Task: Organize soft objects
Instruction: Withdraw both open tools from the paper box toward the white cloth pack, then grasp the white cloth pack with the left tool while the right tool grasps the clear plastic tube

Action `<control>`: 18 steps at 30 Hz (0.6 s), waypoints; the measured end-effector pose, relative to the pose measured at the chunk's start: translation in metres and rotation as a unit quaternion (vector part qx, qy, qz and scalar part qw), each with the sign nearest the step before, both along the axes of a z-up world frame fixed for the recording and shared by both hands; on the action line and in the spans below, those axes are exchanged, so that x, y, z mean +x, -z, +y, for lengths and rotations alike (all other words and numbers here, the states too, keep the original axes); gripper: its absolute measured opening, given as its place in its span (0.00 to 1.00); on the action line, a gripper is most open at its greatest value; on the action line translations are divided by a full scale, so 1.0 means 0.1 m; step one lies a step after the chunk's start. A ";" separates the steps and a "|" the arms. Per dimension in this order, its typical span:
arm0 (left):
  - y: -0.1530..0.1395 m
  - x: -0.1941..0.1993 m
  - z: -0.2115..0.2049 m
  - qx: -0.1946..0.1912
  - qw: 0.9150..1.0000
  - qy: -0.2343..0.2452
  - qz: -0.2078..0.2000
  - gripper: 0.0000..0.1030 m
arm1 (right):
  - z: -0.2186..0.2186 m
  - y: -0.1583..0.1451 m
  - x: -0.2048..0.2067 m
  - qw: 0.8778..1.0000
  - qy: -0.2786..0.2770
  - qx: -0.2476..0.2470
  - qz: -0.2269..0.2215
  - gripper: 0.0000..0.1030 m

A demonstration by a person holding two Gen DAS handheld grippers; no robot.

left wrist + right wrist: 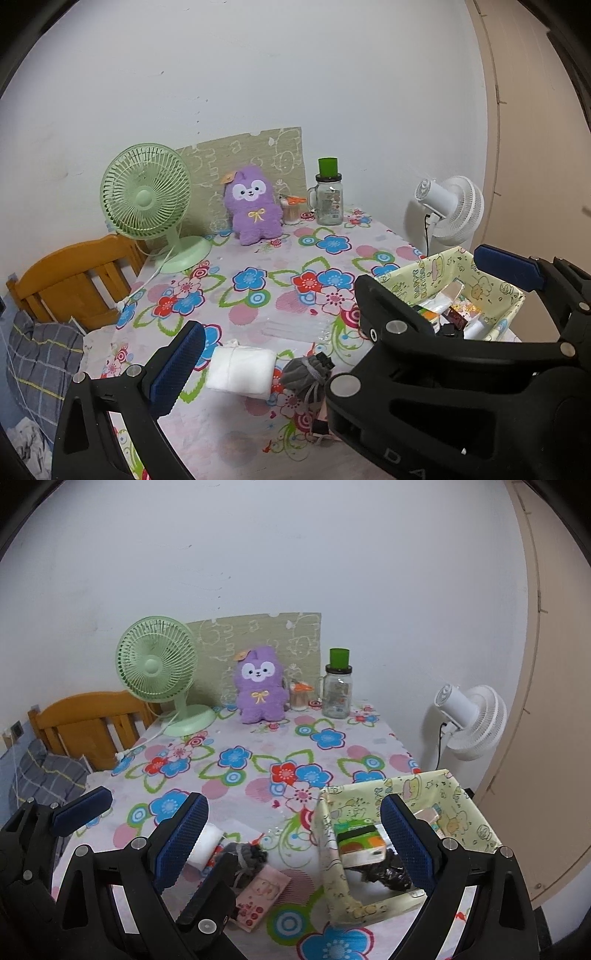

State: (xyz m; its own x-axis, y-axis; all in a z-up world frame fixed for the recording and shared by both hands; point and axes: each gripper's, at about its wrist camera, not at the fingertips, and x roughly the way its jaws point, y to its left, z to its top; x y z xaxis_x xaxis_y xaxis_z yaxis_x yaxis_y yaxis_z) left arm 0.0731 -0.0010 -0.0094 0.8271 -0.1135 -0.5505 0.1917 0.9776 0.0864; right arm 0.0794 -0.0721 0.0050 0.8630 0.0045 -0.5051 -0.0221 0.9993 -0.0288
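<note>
The white padded bundle [242, 373] lies at the near edge of the flowered table [258, 258], touching the grey drawstring pouch [306, 373], with the paper-lined box [458, 794] well off to its right. My left gripper [343, 321] and right gripper [291, 843] both hover spread wide, holding nothing. I'd centre my left pads on the bundle alone, squeeze gently so it doesn't slip, then carry it to the box.

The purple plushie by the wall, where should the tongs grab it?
Probably around the purple plushie's head or upper body, coming from the front over the open table. It sits upright against the patterned board, so the back is blocked. The green fan crowds one side, a small container the other. Both tongs are open.
</note>
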 end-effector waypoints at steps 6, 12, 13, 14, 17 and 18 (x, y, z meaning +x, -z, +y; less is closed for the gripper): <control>0.06 0.01 0.08 0.002 1.000 -0.007 0.007 1.00 | 0.09 0.08 0.03 1.000 -0.006 -0.002 0.008 0.93; 0.18 0.07 0.18 0.002 1.000 -0.015 0.015 1.00 | 0.18 0.19 0.08 1.000 -0.015 -0.002 0.013 0.93; 0.19 0.07 0.19 0.002 1.000 -0.015 0.016 1.00 | 0.20 0.22 0.10 1.000 -0.017 -0.001 0.012 0.93; 0.21 0.08 0.20 0.004 1.000 -0.016 0.016 1.00 | 0.21 0.24 0.10 1.000 -0.018 0.000 0.012 0.93; 0.27 0.09 0.23 0.008 1.000 -0.018 0.013 1.00 | 0.25 0.32 0.14 1.000 -0.024 0.003 0.013 0.93; 0.29 0.10 0.25 0.010 1.000 -0.019 0.012 1.00 | 0.26 0.34 0.16 1.000 -0.026 0.003 0.014 0.93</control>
